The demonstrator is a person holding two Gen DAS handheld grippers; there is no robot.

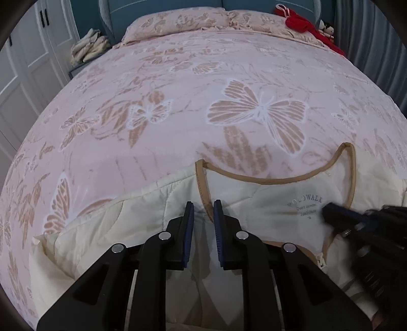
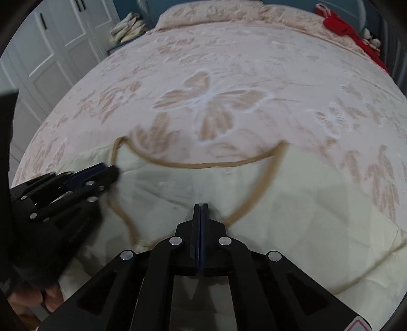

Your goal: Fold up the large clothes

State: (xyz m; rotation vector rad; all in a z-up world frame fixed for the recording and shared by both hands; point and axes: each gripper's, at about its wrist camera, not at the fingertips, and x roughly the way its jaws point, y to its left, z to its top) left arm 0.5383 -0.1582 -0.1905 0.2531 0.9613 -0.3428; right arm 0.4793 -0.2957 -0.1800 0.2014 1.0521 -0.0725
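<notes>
Black linkage arms fill the bottom of the left wrist view, and the left gripper at their end stands with a narrow gap between its blue pads, nothing pinched in it; through the gap shows the tan-trimmed neckline of a cream quilted jacket. This jacket lies spread at the near end of a bed, on a pink butterfly-print bedspread, collar toward the pillows and inner lining with a printed label facing up. The left fingertips hover over the left side of the collar opening, right by the trim; whether they touch the cloth I cannot tell. In the right wrist view the right gripper has its pads pressed fully together with no fabric visibly caught between them, its tip over the lining just beside the right-hand run of the trim. Each gripper appears blurred at the edge of the other's view, so the two sit near one another on either side of the neckline. A zipper end shows at the bottom of the neck opening. Red cloth lies by the far right pillow, folded pale fabric rests on a stand left of the bed, and white wardrobe doors stand beyond.
</notes>
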